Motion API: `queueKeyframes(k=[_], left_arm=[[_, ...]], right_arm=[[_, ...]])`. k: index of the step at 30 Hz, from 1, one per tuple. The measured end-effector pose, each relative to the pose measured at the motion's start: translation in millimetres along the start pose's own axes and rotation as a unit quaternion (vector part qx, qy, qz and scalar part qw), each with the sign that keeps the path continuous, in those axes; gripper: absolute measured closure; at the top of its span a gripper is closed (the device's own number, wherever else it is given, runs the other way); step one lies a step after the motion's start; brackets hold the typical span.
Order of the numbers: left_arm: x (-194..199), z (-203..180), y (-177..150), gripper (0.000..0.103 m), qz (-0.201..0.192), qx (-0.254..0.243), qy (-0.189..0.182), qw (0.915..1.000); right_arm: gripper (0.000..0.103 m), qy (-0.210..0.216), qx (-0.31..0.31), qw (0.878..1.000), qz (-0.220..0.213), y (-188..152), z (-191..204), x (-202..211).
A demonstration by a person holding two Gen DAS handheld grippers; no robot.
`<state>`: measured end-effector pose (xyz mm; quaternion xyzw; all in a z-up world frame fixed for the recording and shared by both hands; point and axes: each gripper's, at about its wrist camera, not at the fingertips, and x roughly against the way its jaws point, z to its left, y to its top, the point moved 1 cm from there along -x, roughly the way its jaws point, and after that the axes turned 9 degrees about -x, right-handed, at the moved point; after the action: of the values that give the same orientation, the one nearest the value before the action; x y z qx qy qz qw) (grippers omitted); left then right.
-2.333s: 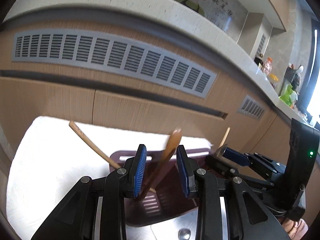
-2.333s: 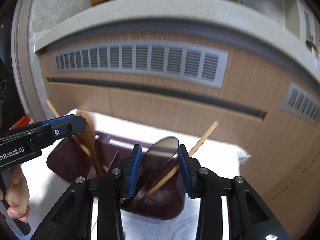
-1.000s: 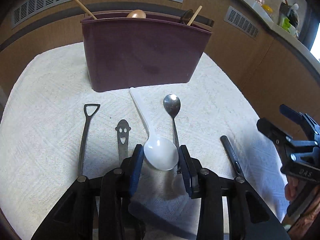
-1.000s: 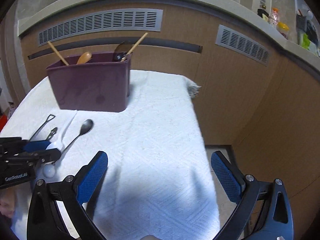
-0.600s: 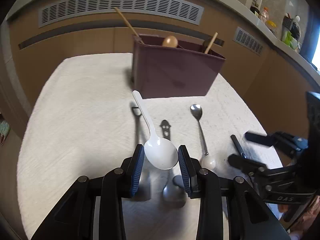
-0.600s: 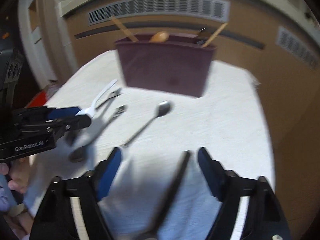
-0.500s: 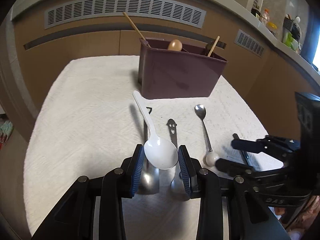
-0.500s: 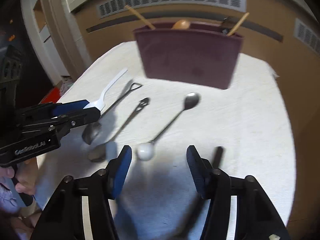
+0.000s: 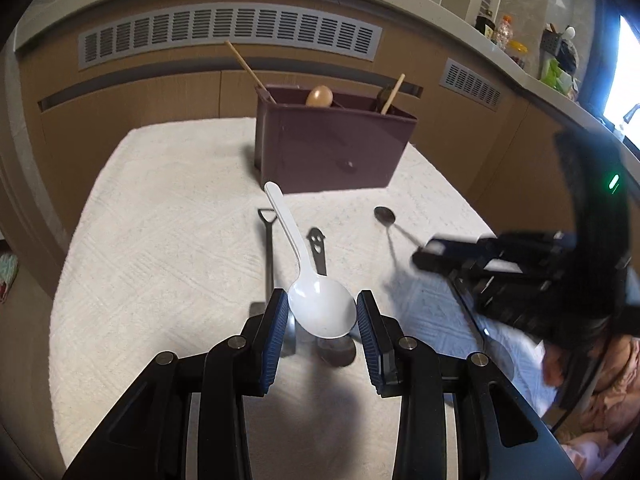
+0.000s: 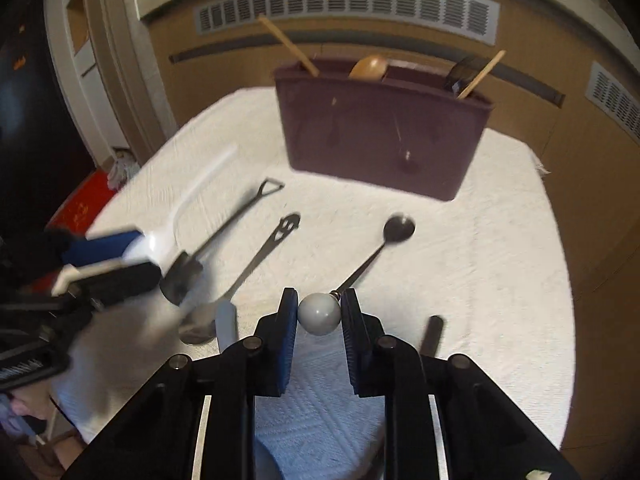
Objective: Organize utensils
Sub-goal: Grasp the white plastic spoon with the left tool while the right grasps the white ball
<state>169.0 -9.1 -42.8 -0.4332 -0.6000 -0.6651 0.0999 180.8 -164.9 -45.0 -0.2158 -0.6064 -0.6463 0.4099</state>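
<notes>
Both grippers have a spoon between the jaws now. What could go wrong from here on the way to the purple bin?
1. The right gripper jaws are closing on the ball-end spoon at its round knob; it could squirt out or pivot.
2. The left gripper pinches the white spoon by its bowl, so the long handle may swing.
3. The purple bin already holds utensils that could block insertion.

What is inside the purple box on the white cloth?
Sticking out of the box: two wooden sticks, a wooden spoon bowl and a dark utensil. Their lower parts are hidden by its walls.

One maroon utensil holder (image 9: 336,152), one white plastic spoon (image 9: 316,304), three metal spoons on the cloth and two wooden chopsticks are counted.
</notes>
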Motion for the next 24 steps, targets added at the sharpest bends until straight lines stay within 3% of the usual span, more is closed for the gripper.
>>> queueKeyframes(k=[7, 16, 24], left_arm=[[-0.5, -8.5, -13.7, 0.066, 0.019, -0.002, -0.01, 0.9998], [36.6, -16.4, 9.5, 0.066, -0.05, -0.019, -0.006, 0.9986], [49.7, -29.1, 23.7, 0.066, -0.048, -0.059, -0.017, 0.9969]], right_arm=[[0.083, 0.018, -0.034, 0.998, -0.055, 23.7, -24.0, 54.0], [0.083, 0.03, -0.054, 0.992, -0.11, 46.6, -37.4, 94.4], [0.083, 0.037, -0.058, 0.991, -0.116, 46.8, -39.4, 101.8]])
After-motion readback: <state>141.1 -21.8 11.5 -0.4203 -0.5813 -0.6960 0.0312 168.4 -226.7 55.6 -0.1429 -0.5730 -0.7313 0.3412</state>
